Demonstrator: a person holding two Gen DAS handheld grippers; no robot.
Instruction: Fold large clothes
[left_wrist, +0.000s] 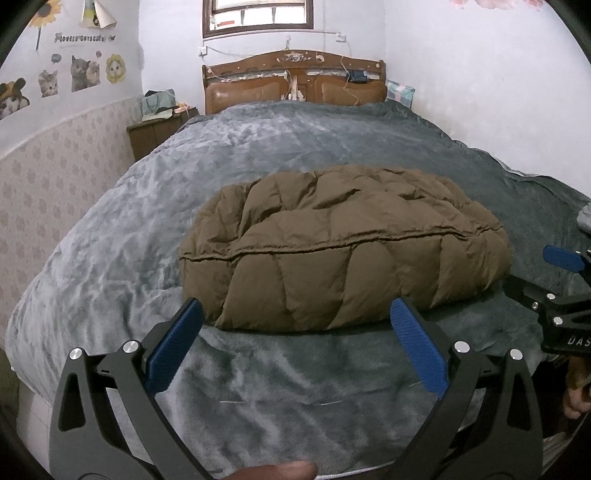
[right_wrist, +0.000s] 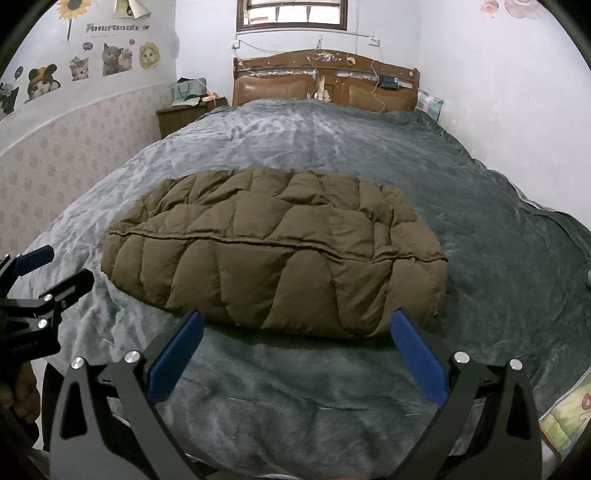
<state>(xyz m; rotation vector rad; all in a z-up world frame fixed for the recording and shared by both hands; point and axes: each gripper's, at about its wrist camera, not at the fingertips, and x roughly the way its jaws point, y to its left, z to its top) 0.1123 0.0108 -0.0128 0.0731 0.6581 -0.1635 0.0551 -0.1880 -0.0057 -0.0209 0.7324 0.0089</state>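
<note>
A brown quilted puffer coat lies folded into a thick bundle on the grey blanket of the bed. It also shows in the right wrist view. My left gripper is open and empty, just short of the coat's near edge. My right gripper is open and empty too, at the coat's near edge. Each gripper shows at the side of the other's view: the right gripper and the left gripper.
A wooden headboard stands at the far end of the bed. A nightstand with bags stands at the far left by the wall. A patterned sheet shows at the bed's near right corner.
</note>
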